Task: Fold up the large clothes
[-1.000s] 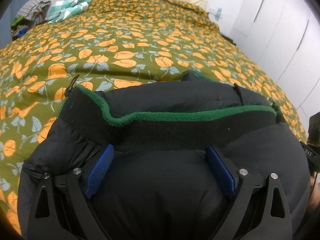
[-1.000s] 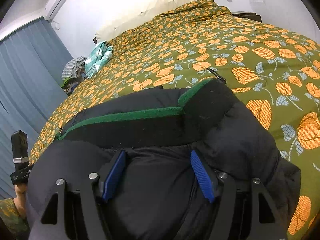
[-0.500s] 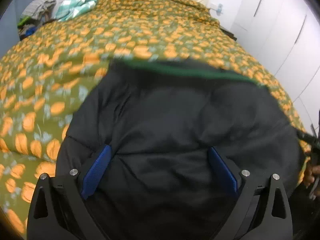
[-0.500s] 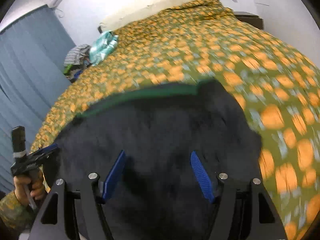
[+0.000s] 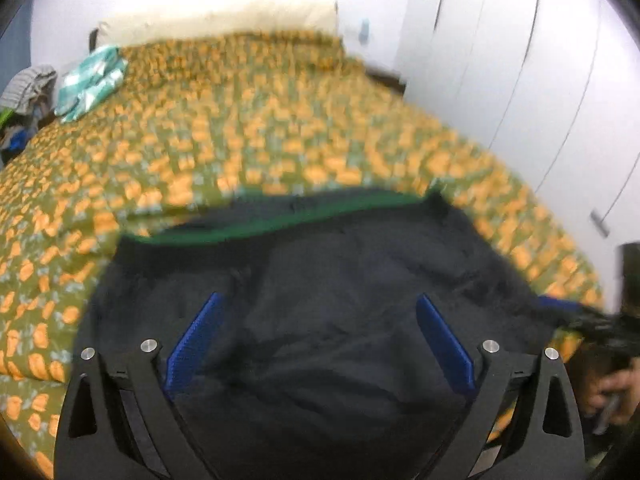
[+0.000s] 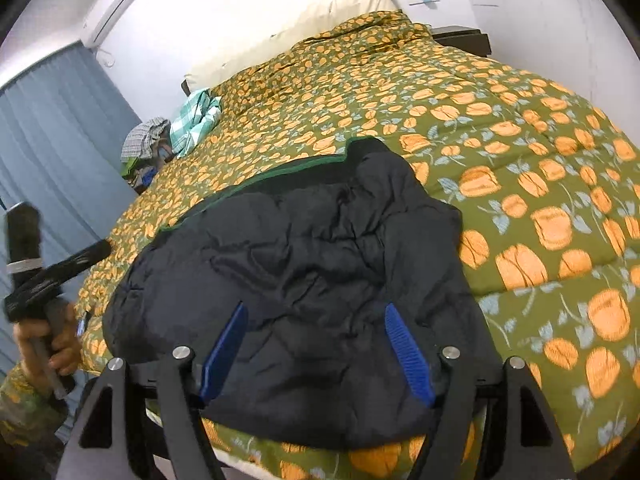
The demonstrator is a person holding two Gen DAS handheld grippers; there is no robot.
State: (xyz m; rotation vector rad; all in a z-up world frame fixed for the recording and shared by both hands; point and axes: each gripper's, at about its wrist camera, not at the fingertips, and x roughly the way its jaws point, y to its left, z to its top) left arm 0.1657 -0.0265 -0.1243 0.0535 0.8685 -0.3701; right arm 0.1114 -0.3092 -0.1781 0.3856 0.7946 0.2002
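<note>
Your one black jacket (image 6: 304,276) lies folded and puffy at the bed's (image 6: 520,128) near edge, its green-trimmed hem toward the pillow. Your right gripper (image 6: 316,344) and left gripper (image 5: 320,344) both hover above it with jaws spread wide, grasping nothing. One checked cloth (image 6: 196,120) sits at the bed's far left edge.

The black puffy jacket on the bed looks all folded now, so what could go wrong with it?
The black puffy jacket lies near the foot edge of the flowered quilt, with its near hem at the drop, so it might slide off. It is puffy, so the fold could spring open. The right claw and left claw hang open just above it, so a finger might snag the fabric and undo the fold.
</note>
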